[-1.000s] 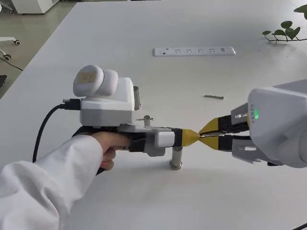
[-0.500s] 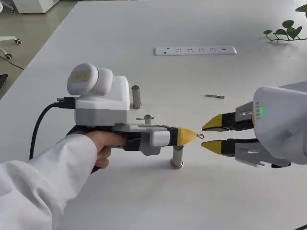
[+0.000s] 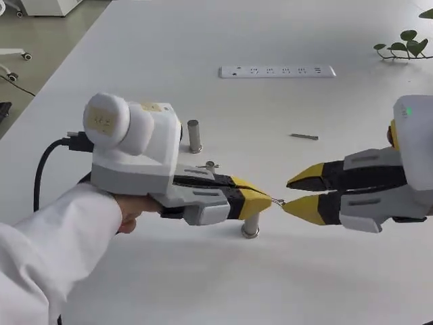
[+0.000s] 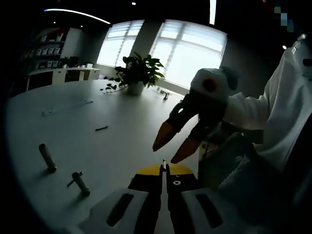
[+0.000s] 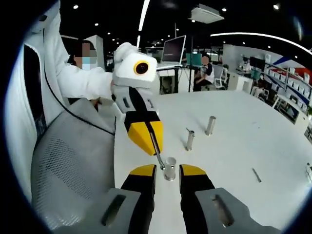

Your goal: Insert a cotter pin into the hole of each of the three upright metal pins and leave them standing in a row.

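Over the counter (image 3: 203,40), the open right tool (image 3: 287,194) is faced by the left tool (image 3: 269,198). The middle pin (image 3: 211,165) is fitted; the far pin (image 3: 195,135) and near pin (image 3: 250,227) are left empty, a cotter pin (image 3: 277,201) clamped in the left tool just above the latter.

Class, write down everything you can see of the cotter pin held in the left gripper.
The cotter pin is a thin, straight, wire-like sliver of grey metal. The left gripper is shut on it, its yellow tips pinching one end, and the rest juts out, ending in what looks like a small loop. It is held in the air, pointing toward the open right gripper, just above the nearest upright pin. Whether it touches either cannot be told.
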The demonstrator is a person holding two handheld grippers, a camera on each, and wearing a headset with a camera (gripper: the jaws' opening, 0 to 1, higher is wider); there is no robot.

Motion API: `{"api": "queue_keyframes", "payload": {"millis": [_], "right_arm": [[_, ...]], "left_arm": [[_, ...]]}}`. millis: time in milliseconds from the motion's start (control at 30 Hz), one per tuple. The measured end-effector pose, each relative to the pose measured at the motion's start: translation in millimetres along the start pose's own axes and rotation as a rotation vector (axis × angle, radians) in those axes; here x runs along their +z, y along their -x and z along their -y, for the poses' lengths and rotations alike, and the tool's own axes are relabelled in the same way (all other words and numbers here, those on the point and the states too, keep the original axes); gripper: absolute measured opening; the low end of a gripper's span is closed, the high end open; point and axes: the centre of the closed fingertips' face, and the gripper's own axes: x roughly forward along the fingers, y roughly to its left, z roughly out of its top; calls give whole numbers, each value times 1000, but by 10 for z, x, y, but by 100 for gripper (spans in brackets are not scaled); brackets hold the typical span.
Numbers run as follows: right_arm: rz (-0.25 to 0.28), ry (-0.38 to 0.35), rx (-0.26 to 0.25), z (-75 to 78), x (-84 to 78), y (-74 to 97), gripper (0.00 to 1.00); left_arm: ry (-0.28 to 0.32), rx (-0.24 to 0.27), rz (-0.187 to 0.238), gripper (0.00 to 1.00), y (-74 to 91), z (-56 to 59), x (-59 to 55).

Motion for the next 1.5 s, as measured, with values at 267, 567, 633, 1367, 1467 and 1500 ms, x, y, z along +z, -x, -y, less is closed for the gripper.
{"api": "queue_keyframes", "payload": {"millis": [267, 567, 633, 1367, 1467, 1500], "right_arm": [[-4, 1, 43, -137, -36, -63, 6], [-13, 19, 82, -204, -36, -75, 0], [-17, 27, 92, -221, -36, -73, 0], [-53, 149, 144, -332, -66, -106, 0], [-43, 143, 125, -283, -52, -108, 0], [-43, 141, 114, -246, -53, -108, 0]], "left_arm": [[-133, -43, -3, 0, 1, 84, -2], [-187, -73, -6, 0, 16, 123, -6], [-199, -79, -18, 0, 25, 124, -31], [-253, -72, -84, 2, 47, 123, -218], [-267, -34, -71, 9, 51, 52, -205], [-309, 9, -50, 14, 54, -23, -164]]}}
